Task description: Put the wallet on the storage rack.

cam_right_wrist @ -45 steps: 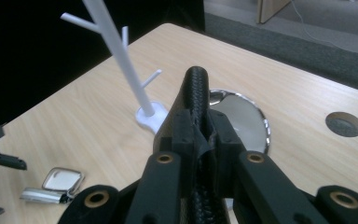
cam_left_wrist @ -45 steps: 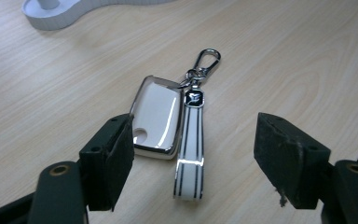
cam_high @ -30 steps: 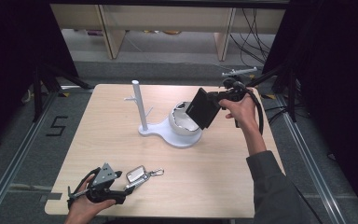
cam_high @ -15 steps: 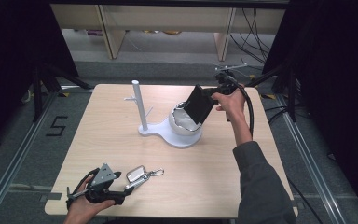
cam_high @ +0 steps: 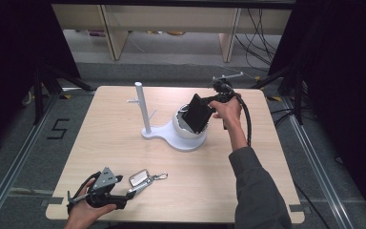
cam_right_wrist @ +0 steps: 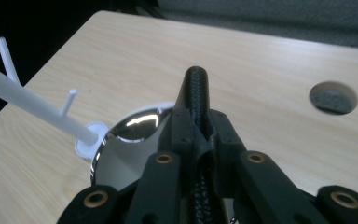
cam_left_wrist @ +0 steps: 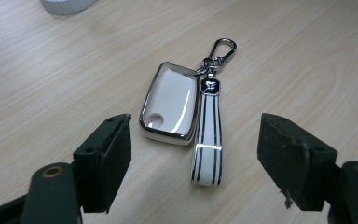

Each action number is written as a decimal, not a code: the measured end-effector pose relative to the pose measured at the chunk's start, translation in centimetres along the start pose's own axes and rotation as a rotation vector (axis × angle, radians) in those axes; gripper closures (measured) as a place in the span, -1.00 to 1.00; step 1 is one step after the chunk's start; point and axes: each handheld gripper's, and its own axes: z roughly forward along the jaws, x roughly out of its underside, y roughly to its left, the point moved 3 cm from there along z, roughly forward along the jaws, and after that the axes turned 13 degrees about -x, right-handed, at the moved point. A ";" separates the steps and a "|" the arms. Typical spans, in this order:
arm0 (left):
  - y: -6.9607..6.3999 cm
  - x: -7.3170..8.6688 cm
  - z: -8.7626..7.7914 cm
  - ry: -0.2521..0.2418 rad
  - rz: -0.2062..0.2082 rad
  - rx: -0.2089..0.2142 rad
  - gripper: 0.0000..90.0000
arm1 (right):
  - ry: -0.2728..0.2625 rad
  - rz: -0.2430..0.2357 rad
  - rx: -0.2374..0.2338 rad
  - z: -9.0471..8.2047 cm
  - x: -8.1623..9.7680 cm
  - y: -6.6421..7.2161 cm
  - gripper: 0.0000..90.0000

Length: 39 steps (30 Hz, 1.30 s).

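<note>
A white key fob (cam_left_wrist: 170, 107) with a chrome rim and a striped strap (cam_left_wrist: 207, 135) lies flat on the wooden table (cam_high: 124, 138). My left gripper (cam_left_wrist: 200, 140) is open, one jaw on each side of the fob, neither touching it. From above, the fob (cam_high: 139, 178) lies at the front left, just beyond the left gripper (cam_high: 124, 191). My right gripper (cam_high: 210, 109) is shut on a flat black wallet (cam_high: 198, 113), held tilted over the white bowl (cam_high: 186, 133) of a stand. The wallet's edge (cam_right_wrist: 196, 88) runs up between the shut jaws of the right gripper (cam_right_wrist: 199, 126).
The stand's white post (cam_high: 140, 107) with small pegs rises left of the bowl; its shiny bowl (cam_right_wrist: 130, 135) sits below the wallet. A round hole (cam_right_wrist: 333, 98) pierces the table. Wooden shelves (cam_high: 171, 19) stand behind the table, and cables (cam_high: 267, 43) lie at the back right.
The right gripper has moved left and down with the black wallet, closer over the bowl. The left gripper and key fob have stayed put.
</note>
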 end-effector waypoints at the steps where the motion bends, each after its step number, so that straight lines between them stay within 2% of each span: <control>1: 0.0 0.0 0.1 -0.005 0.008 0.001 -0.43 | 0.019 0.005 0.009 0.2 0.4 -0.2 0.84; 2: 0.0 0.0 0.1 -0.007 0.000 0.003 -0.43 | 0.003 -0.026 -0.006 0.6 0.6 -0.4 0.83; 3: 0.1 0.0 0.1 -0.001 0.015 0.002 -0.44 | -0.014 -0.012 -0.027 0.9 0.9 -0.5 0.81; 4: 0.1 0.0 0.1 -0.006 0.014 -0.006 -0.44 | -0.014 -0.012 -0.036 1.0 1.0 -0.6 0.79; 5: 0.1 0.0 0.1 -0.006 0.012 -0.005 -0.44 | -0.021 0.017 -0.029 0.9 1.1 -0.6 0.74; 6: 0.1 0.0 0.1 -0.006 0.011 -0.003 -0.44 | -0.026 0.026 -0.039 0.8 1.1 -0.4 0.67; 7: 0.1 0.0 0.1 -0.006 0.009 -0.002 -0.44 | -0.023 -0.007 -0.026 0.6 1.0 -0.8 0.52; 8: 0.1 0.0 0.1 -0.006 0.006 -0.004 -0.45 | -0.027 0.013 -0.026 0.4 1.0 -0.6 0.44; 9: 0.1 0.0 0.2 -0.003 0.004 -0.007 -0.45 | -0.036 -0.006 -0.012 -0.1 1.0 -0.7 0.34; 10: 0.1 0.0 0.2 -0.002 -0.003 -0.007 -0.45 | -0.045 -0.005 0.001 -0.4 1.0 -0.6 0.26; 11: 0.2 0.0 0.1 0.004 0.011 -0.005 -0.45 | -0.043 -0.017 0.020 -0.9 1.0 -0.7 0.12; 12: 0.2 0.0 0.1 0.000 0.005 -0.007 -0.45 | -0.033 -0.011 0.033 -1.3 1.0 -0.7 0.07; 13: 0.2 0.0 0.2 0.000 0.003 -0.014 -0.46 | -0.045 -0.017 0.043 -1.7 1.1 -0.7 0.03; 14: 0.2 0.0 0.1 -0.003 0.008 -0.012 -0.46 | -0.059 -0.009 0.044 -2.4 1.3 -0.7 0.01; 15: 0.2 0.0 0.2 -0.003 0.005 -0.012 -0.46 | -0.065 0.035 0.046 -3.0 1.5 -0.3 0.00; 16: 0.2 0.0 0.2 -0.005 0.002 -0.006 -0.46 | -0.082 -0.030 0.026 -3.4 1.7 -0.8 -0.03; 19: 0.2 0.1 0.2 -0.001 0.011 -0.001 -0.47 | -0.079 -0.056 0.038 -4.7 2.6 -0.6 -0.07; 20: 0.2 0.1 0.2 -0.001 0.010 0.000 -0.47 | -0.078 -0.045 0.037 -5.0 3.0 -0.4 -0.08; 21: 0.2 0.1 0.2 -0.002 0.011 0.001 -0.48 | -0.083 -0.082 0.029 -5.5 3.4 -0.5 -0.09; 24: 0.2 0.0 0.2 -0.002 0.006 0.001 -0.48 | -0.099 -0.090 0.006 -6.2 4.5 0.0 -0.10; 28: 0.3 0.1 0.2 -0.003 -0.007 0.000 -0.49 | -0.097 -0.116 -0.021 -6.7 6.0 0.6 -0.12; 29: 0.4 0.1 0.2 -0.004 -0.012 -0.004 -0.49 | -0.087 -0.102 -0.027 -6.8 6.6 1.0 -0.14; 30: 0.4 0.1 0.2 -0.001 -0.005 -0.002 -0.50 | -0.087 -0.130 -0.035 -6.9 6.9 1.0 -0.15; 31: 0.5 0.1 0.1 0.003 0.003 -0.007 -0.50 | -0.087 -0.107 -0.042 -6.9 7.3 1.3 -0.16; 32: 0.4 0.1 0.2 -0.004 -0.009 -0.008 -0.51 | -0.092 -0.129 -0.042 -7.0 7.7 1.4 -0.17; 35: 0.3 0.1 0.2 -0.006 -0.009 0.000 -0.53 | -0.094 -0.129 -0.065 -7.0 8.9 1.8 -0.22; 36: 0.4 0.1 0.2 0.000 -0.004 -0.008 -0.54 | -0.093 -0.145 -0.065 -7.2 9.2 1.7 -0.22; 37: 0.3 0.1 0.3 -0.008 -0.022 -0.004 -0.54 | -0.098 -0.149 -0.070 -7.2 9.5 1.8 -0.23; 38: 0.3 0.1 0.2 -0.004 -0.017 -0.001 -0.55 | -0.101 -0.149 -0.073 -7.2 9.8 1.9 -0.25; 39: 0.4 0.1 0.3 -0.002 -0.021 -0.004 -0.55 | -0.102 -0.111 -0.084 -7.2 10.3 2.2 -0.26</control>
